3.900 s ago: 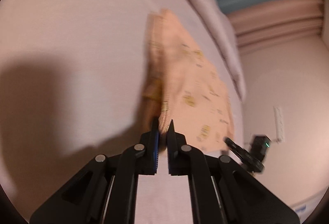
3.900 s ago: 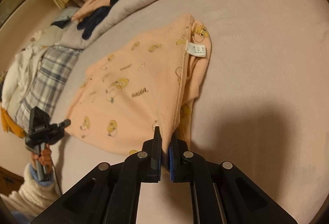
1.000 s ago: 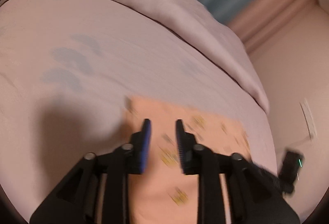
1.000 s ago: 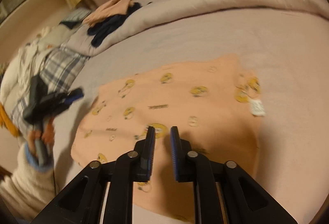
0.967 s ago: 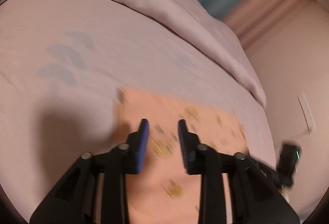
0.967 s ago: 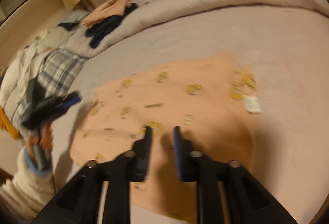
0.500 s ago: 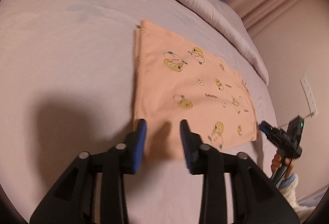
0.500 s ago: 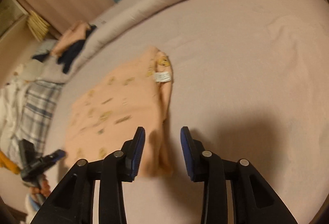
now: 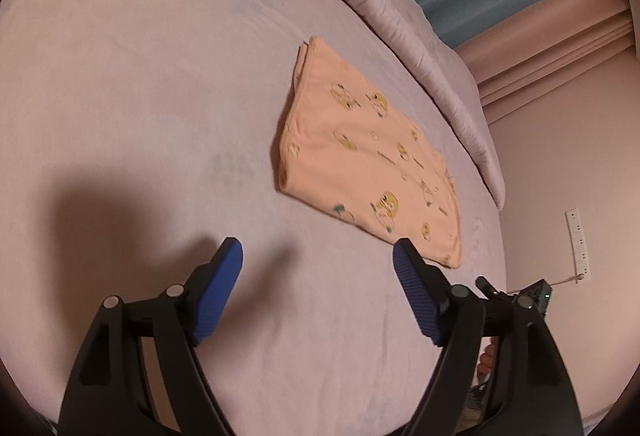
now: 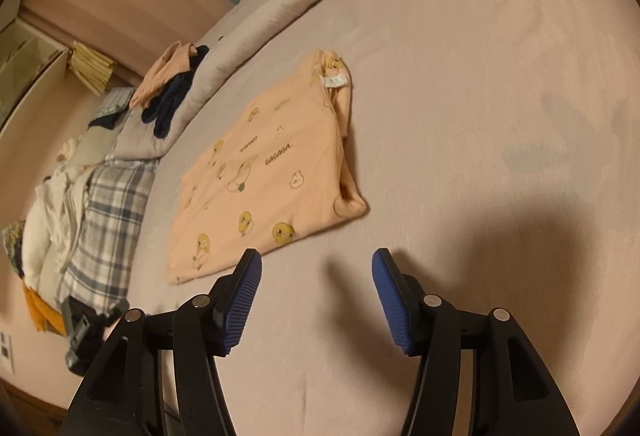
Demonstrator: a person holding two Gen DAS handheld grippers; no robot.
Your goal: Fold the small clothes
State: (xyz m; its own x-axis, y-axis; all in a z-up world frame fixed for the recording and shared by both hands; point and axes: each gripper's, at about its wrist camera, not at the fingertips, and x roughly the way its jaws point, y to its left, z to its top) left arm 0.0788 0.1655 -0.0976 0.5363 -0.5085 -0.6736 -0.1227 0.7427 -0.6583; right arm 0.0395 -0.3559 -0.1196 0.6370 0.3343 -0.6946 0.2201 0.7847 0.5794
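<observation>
Both my grippers, left (image 9: pixel 318 250) and right (image 10: pixel 316 260), are now hovering off the garment (image 9: pixel 362 160), jaws just widening, gaping, nothing between them. Seconds ago each was pinching its edge; now it's lying folded on the bed (image 9: pixel 140 76).

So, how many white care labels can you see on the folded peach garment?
1. A small white care label lies at the far corner of the folded peach duck-print garment, seen from the right wrist. Others may be hidden inside folds.
</observation>
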